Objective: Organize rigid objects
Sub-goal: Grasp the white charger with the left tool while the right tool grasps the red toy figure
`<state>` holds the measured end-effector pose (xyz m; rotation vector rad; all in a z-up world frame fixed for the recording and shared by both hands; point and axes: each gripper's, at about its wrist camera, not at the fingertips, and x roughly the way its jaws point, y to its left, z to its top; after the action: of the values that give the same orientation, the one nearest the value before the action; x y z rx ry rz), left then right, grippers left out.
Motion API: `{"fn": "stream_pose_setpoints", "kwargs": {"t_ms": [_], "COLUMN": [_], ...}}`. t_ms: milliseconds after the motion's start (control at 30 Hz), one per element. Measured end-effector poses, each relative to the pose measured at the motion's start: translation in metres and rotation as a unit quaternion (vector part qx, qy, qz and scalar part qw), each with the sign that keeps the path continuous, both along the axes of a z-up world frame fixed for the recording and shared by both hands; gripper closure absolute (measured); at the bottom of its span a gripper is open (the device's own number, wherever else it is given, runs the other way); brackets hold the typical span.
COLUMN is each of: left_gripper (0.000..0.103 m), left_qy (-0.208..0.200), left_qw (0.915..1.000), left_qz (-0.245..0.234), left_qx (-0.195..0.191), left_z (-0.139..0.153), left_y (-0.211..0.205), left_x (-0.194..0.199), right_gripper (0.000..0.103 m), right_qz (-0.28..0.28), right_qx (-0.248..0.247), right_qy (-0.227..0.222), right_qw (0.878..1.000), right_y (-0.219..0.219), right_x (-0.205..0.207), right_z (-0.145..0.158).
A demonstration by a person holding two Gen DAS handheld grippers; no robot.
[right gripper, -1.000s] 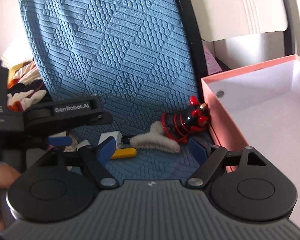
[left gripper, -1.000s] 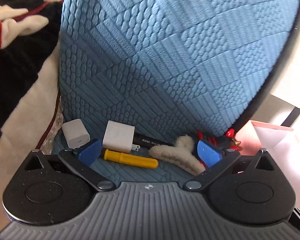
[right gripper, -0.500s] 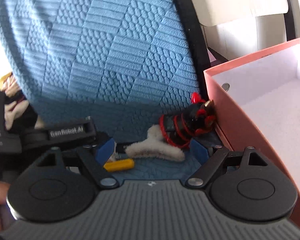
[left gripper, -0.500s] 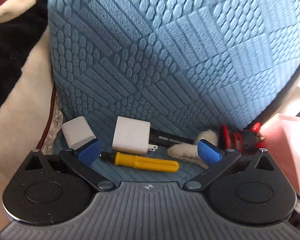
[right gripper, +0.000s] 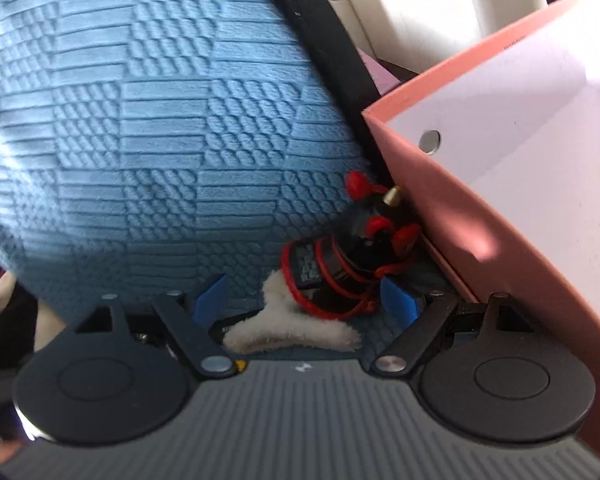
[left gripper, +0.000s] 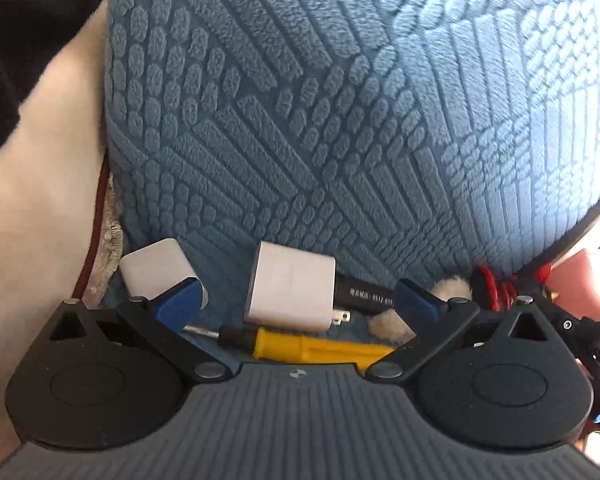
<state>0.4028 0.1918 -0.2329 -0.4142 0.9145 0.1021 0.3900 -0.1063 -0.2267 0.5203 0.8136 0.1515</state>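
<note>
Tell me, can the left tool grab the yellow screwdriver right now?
Probably yes. The left tool is open, and the yellow screwdriver lies on the blue cushion just below its fingertips, nothing on top. The white charger sits close behind it, so the tool might bump that.

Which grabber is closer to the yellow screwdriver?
Left. The left gripper is open with the yellow screwdriver lying right between its fingers. The right gripper is over by the fluffy white hair clip, near the pink box.

Both grippers — left gripper (left gripper: 298, 304), right gripper (right gripper: 304, 300) — have closed in on the clutter.
</note>
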Motion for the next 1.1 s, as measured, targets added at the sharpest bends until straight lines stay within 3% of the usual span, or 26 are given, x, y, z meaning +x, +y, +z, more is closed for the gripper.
{"fn": "stream_pose_setpoints", "kwargs": {"t_ms": [100,333,433,767,1000,1100], "left_gripper": [0.007,0.017,0.023,0.024,0.024,0.025], "left_qy": [-0.003,-0.001,0.006,-0.011,-0.017,-0.02], "left_qw": [1.0,0.9983,0.9978,0.9985,0.9965,0.995], "left_qz": [-0.008,-0.02,-0.027,-0.029,-0.04,-0.045], "left_qx": [-0.005,0.054,0.06,0.045,0.072,0.087], "left_z": [-0.003,-0.022,-0.032,-0.053,-0.072,-0.078], "left_y": [-0.001,-0.009,-0.012,-0.005,-0.011,-0.023], "left_x": [0.003,0.018,0.024,0.041,0.055,0.06], "right_gripper": [0.019,0.019,0.019,0.021,0.026,0.036], "right_qz": [-0.023,-0.097,-0.126,-0.151,-0.167,-0.166], "right_qx": [0.01,0.032,0.043,0.055,0.075,0.08], "right_qy": [0.019,0.049,0.055,0.052,0.077,0.079], "right_qw": [0.999,0.994,0.99,0.986,0.98,0.98], "right_y": [-0.001,-0.001,-0.002,-0.008,-0.021,-0.03], "right_x": [0.006,0.018,0.021,0.03,0.039,0.047], "right_z": [-0.003,-0.016,-0.02,-0.03,-0.038,-0.039]}}
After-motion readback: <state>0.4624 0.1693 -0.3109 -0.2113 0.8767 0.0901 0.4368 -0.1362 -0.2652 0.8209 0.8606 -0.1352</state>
